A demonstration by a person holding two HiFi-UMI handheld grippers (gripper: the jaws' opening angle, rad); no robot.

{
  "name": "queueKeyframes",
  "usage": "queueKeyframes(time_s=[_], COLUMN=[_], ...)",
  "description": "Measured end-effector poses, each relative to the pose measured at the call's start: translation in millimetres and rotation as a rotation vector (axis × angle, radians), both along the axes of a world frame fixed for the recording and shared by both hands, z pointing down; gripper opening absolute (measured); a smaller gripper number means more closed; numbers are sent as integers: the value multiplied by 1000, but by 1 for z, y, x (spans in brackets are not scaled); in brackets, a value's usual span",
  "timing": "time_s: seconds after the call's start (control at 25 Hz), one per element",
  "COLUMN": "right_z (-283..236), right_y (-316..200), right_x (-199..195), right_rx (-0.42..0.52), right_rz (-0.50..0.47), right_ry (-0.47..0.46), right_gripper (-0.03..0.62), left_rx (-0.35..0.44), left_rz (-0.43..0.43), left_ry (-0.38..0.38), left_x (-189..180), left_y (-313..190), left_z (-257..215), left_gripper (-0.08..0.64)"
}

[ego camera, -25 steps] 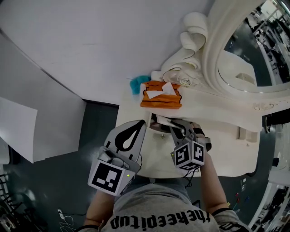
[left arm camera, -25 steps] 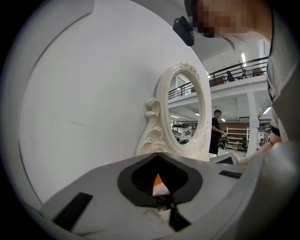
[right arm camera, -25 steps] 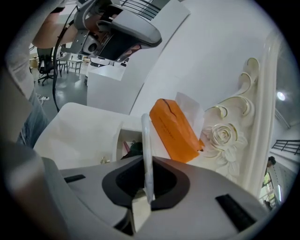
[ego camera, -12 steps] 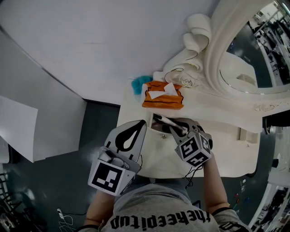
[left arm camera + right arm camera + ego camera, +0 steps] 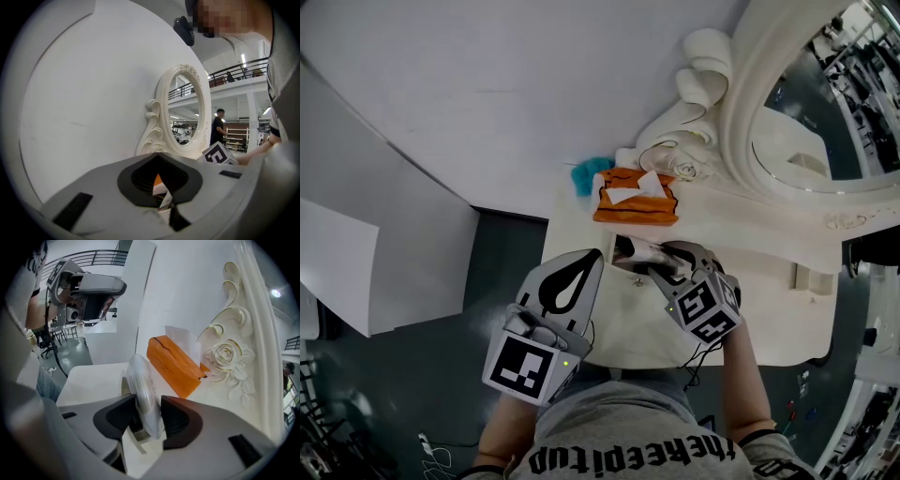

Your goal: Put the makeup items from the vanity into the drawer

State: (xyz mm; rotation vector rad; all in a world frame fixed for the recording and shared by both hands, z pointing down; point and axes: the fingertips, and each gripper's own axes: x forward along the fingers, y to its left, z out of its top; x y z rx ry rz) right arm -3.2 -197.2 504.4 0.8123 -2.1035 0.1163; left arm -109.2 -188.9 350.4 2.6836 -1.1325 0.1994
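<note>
Parted right gripper [image 5: 149, 418] jaws around wrapped makeup item [image 5: 140, 380] over drawer [image 5: 617, 251] by tissue box [image 5: 635, 197], held left gripper [image 5: 168, 206] clenched; releasing, seemingly needed withdrawal next

White lettering ran across the person's grey shirt [image 5: 628, 457] at the bottom edge of the head view, upside down, appearing to read "thekeepitup", a black-and-white square marker [image 5: 525, 367] sat on the left gripper [image 5: 592, 258], similar markers [image 5: 705, 309] on the right gripper [image 5: 639, 255], coded patterns only, not letters
</note>
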Motion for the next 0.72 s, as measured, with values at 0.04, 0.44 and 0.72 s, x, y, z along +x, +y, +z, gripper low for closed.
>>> queueKeyframes(time_s=[0.04, 0.44, 0.72], right_z=[-1, -9, -20], right_y=[1, 9, 13], right_x=[0, -1, 0], right_rx=[-1, -9, 19], right_rz=[0, -6, -4], right_ry=[-2, -45, -65], right_gripper=[201, 227, 227], left_rx=[0, 3, 11], left_rz=[1, 8, 19], left_ry=[0, 4, 7], left_x=[0, 2, 6], left_y=[1, 2, 3], left_z=[-1, -2, -5], left_gripper=[32, 32, 32])
